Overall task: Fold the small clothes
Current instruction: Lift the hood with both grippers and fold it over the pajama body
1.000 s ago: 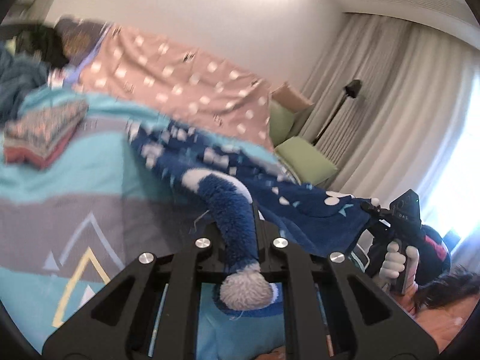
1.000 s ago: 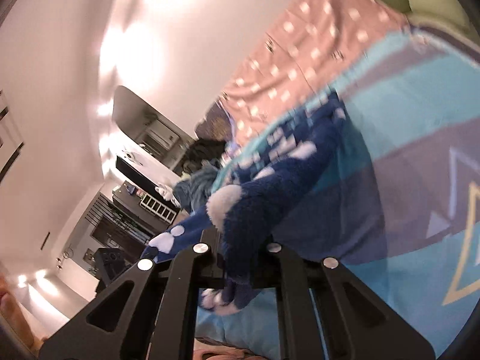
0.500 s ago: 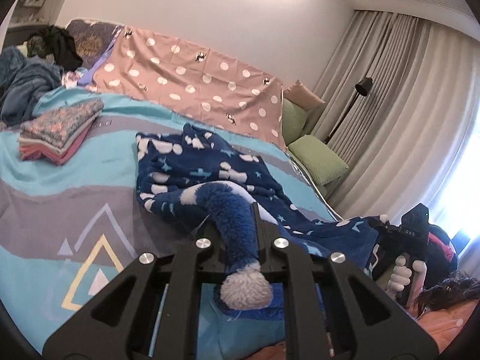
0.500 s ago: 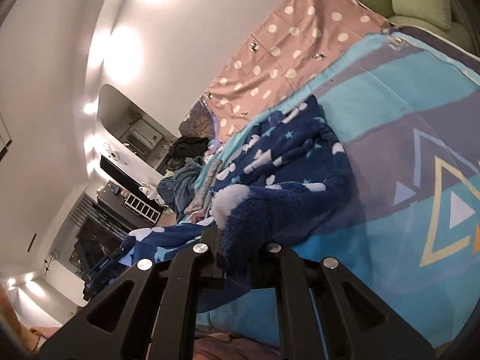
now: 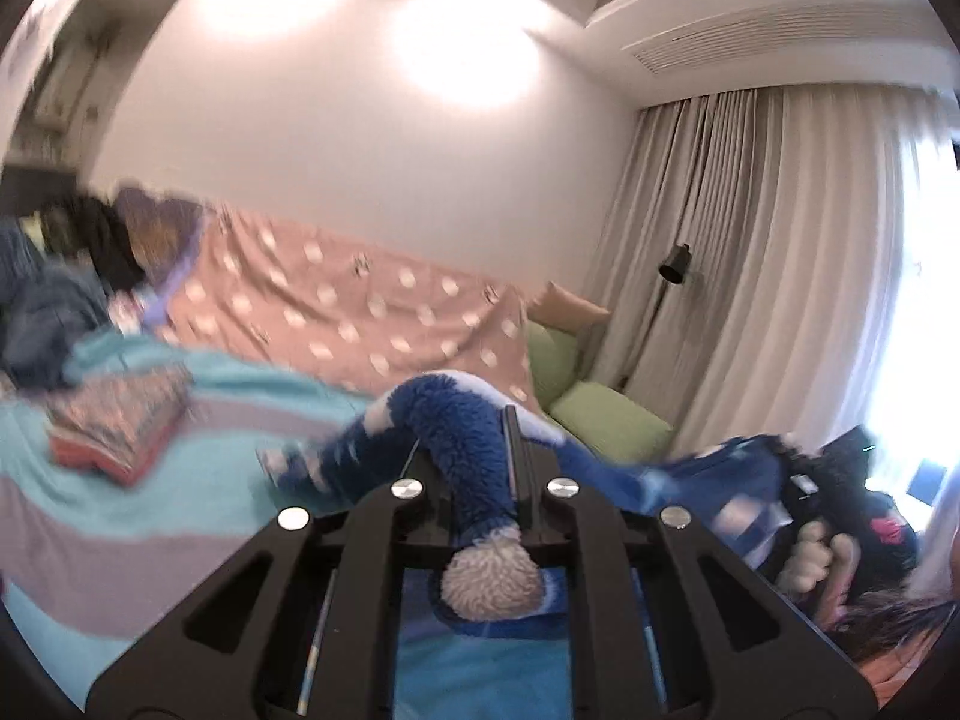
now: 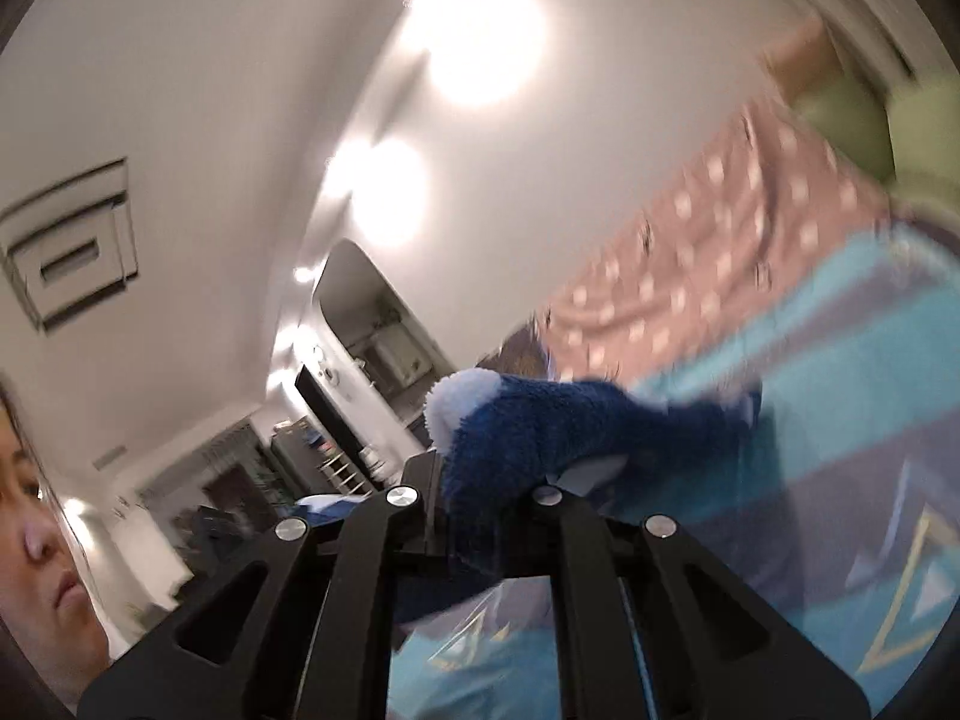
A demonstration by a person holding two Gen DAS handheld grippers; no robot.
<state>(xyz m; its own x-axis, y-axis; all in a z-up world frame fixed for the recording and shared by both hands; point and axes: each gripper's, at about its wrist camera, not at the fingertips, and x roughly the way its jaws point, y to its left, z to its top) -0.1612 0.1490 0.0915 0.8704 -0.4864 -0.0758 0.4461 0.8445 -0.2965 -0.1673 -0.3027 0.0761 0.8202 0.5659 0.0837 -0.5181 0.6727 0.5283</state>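
Fuzzy blue white-spotted fleece garment [image 5: 468, 456] pinched by left tool [image 5: 480, 516] & right tool [image 6: 480, 510], lifted off bed [image 5: 120, 516]; next: lay flat, fold.

Both views are smearing with motion blur, worst on the bedspread [image 5: 138, 516] and the dotted pink cover [image 6: 708, 276]. Ceiling lights [image 6: 480, 48] are blowing out into white glare patches on the wall in both. The window [image 5: 924, 324] is overexposing behind the curtains [image 5: 744, 252]. Fisheye is bending the edges, with black vignetting in the corners. The near black fingers [image 5: 523, 480] are staying fairly sharp.
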